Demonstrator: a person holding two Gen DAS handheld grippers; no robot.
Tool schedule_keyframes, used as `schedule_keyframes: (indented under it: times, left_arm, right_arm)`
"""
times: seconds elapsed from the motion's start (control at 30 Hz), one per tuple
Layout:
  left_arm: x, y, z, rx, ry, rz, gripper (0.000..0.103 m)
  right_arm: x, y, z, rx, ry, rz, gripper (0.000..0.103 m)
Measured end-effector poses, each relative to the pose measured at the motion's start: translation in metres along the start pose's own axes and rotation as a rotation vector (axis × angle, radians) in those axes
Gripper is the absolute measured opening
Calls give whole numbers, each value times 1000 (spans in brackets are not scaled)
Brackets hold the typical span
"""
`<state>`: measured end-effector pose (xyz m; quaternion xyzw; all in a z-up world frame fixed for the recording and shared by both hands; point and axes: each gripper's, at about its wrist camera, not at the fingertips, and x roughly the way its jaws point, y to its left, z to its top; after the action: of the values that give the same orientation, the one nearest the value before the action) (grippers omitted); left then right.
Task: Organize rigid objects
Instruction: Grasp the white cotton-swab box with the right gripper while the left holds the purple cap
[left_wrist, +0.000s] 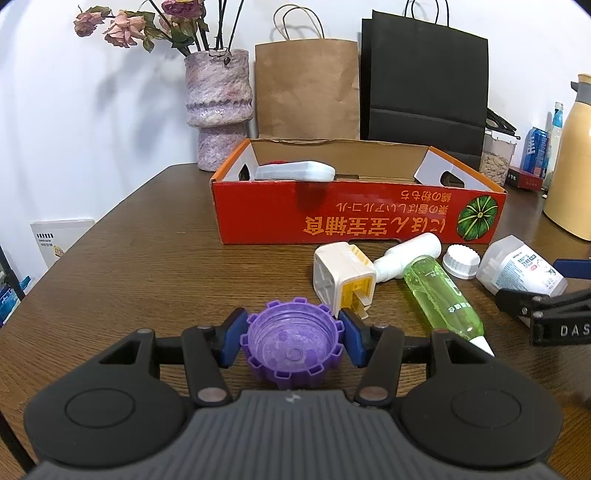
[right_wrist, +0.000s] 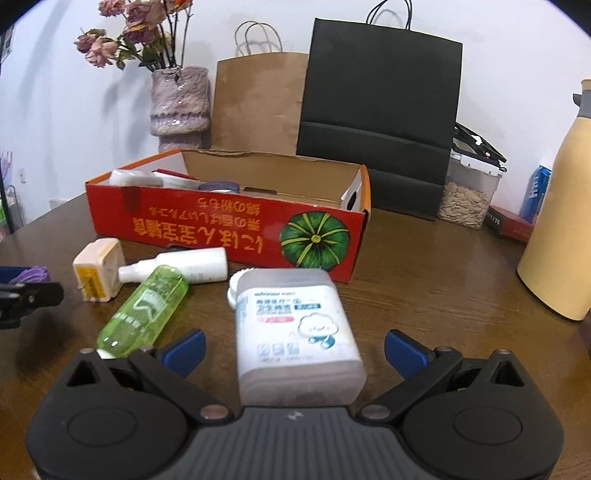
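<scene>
Left wrist view: left gripper (left_wrist: 293, 341) is clamping a purple ridged cap (left_wrist: 291, 345) btwn its blue pads (left_wrist: 351, 341), low centre of frame, open side up, over the brown table (left_wrist: 147, 266). Just right of it a cream/yellow plug adapter (left_wrist: 343, 280) is lying w/ prongs toward the camera, touching a white bottle (left_wrist: 410, 258); a green bottle (left_wrist: 441, 299) is lying across that one, nozzle lower right. A white cap (left_wrist: 461, 260) and a clear labelled box (left_wrist: 521, 271) are sitting at right edge. The red carton (left_wrist: 362, 210) is sitting centre frame (print upside down), holding a white flat item (left_wrist: 295, 170) at its left end.

Right wrist view: right gripper (right_wrist: 295, 350) is gaping wide, pads either side of the clear labelled box (right_wrist: 295, 332) w/o touching it, centre low. Green bottle (right_wrist: 146, 310) is lying at left, white bottle (right_wrist: 184, 267) behind it, adapter (right_wrist: 98, 269) further left. Red carton (right_wrist: 221, 225) is spanning mid frame; left gripper (right_wrist: 22, 295) w/ purple cap (right_wrist: 35, 274) is showing at far left edge
</scene>
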<state>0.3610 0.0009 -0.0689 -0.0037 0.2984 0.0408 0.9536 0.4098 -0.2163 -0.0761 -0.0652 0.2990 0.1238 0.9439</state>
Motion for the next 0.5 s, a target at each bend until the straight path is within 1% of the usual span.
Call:
schedule_keyframes:
  times: [0.13, 0.17, 0.27, 0.37, 0.5]
  left_arm:
    - [0, 1, 1, -4, 0, 0, 56]
    - [0, 1, 1, -4, 0, 0, 56]
    - [0, 1, 1, -3, -1, -1, 56]
    - [-1, 2, 1, -6, -3, -1, 56]
    - [-1, 2, 1, -6, -5, -3, 56]
  right_arm:
    - [7, -2, 3, 12, 15, 6, 101]
    - [8, -2, 3, 11, 23, 9, 96]
    - [7, -1, 3, 5, 21, 14, 65]
    - [3, -1, 2, 9, 1, 21, 64]
    - [-7, 5, 0, -9, -44, 6, 64]
